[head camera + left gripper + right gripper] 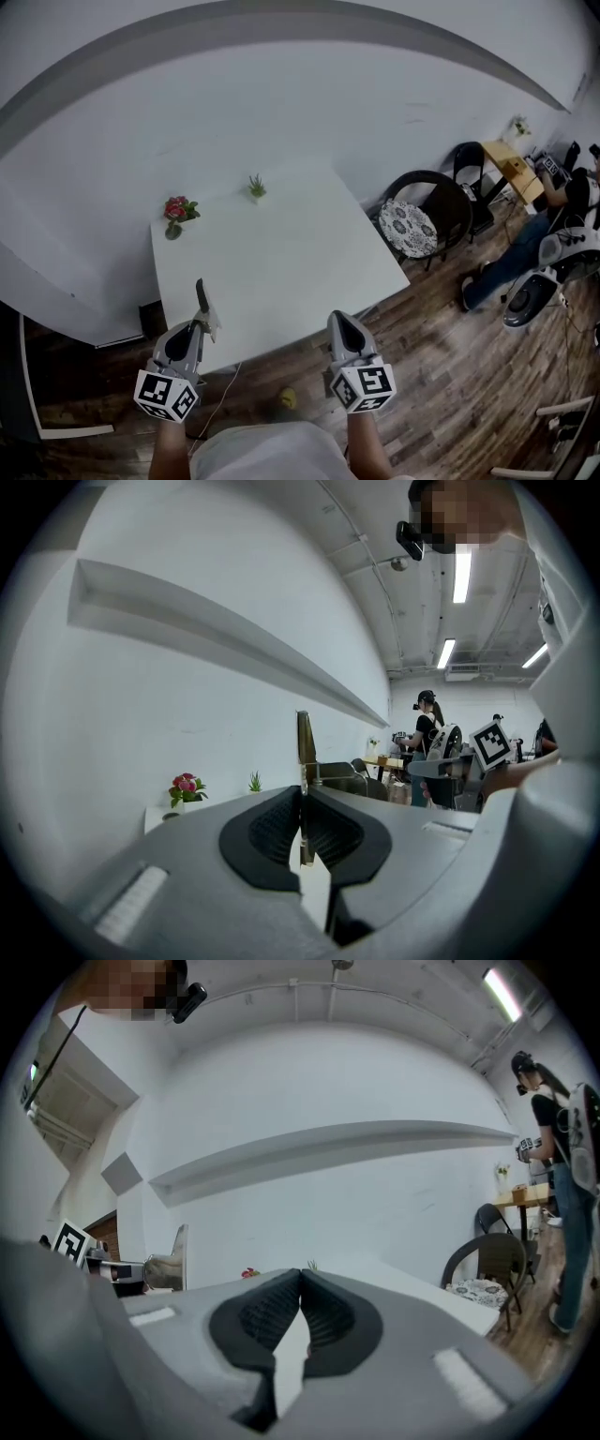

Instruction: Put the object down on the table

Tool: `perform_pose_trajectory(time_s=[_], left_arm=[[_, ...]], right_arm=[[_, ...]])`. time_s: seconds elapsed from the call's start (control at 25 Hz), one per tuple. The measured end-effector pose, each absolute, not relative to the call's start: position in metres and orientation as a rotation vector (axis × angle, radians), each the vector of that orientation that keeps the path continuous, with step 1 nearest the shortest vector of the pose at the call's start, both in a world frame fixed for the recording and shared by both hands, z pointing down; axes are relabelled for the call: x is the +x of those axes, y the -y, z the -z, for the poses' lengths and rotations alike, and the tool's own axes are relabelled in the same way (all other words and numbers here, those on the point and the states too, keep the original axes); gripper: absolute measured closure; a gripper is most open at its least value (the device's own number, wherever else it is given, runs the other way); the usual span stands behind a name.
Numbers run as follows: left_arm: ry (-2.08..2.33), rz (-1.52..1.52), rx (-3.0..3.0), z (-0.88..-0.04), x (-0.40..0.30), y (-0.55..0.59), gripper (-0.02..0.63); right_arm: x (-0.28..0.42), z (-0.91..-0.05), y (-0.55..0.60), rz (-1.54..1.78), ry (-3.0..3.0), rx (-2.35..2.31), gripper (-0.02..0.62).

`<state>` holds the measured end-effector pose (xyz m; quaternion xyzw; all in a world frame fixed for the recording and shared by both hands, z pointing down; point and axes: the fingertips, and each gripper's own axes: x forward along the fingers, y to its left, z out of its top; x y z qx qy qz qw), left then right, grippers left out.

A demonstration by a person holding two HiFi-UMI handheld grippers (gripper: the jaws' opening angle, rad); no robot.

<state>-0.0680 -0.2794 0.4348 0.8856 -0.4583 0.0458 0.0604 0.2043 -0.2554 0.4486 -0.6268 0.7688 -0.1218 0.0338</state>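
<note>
**Supervisor:** Report on the left gripper.

**Operator:** I find the left gripper [302, 791] clamped tight on a thin, flat, dark blade-like object [306, 747]. The pads pinch its lower end, and the rest stands upright out of the jaws. I cannot tell what the item is.

**Supervisor:** Where is it?

**Operator:** It is held in the air at the near edge of the white square table [281, 262], close to the near left corner. It is not lying on the tabletop.

**Supervisor:** And the right gripper?

**Operator:** On the right gripper [300, 1271] I see the pads pressed fully together with nothing between them. It is also at the near edge, towards the near right corner, apart from the left one.

**Supervisor:** Anything else on the table?

**Operator:** A small pot of red flowers [176, 210] stands at the far left corner. A small green plant [256, 187] stands at the far edge, about midway along. Both are well apart from the grippers.
</note>
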Motion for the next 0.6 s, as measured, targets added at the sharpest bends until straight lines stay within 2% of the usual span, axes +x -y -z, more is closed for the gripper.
perform_pose_trajectory(time_s=[0.6], left_arm=[[1.439, -0.278, 2.716, -0.443, -0.03, 0.302, 0.595]], right_arm=[[0.226, -0.458, 0.301, 0.4, -2.39, -1.812, 0.592]])
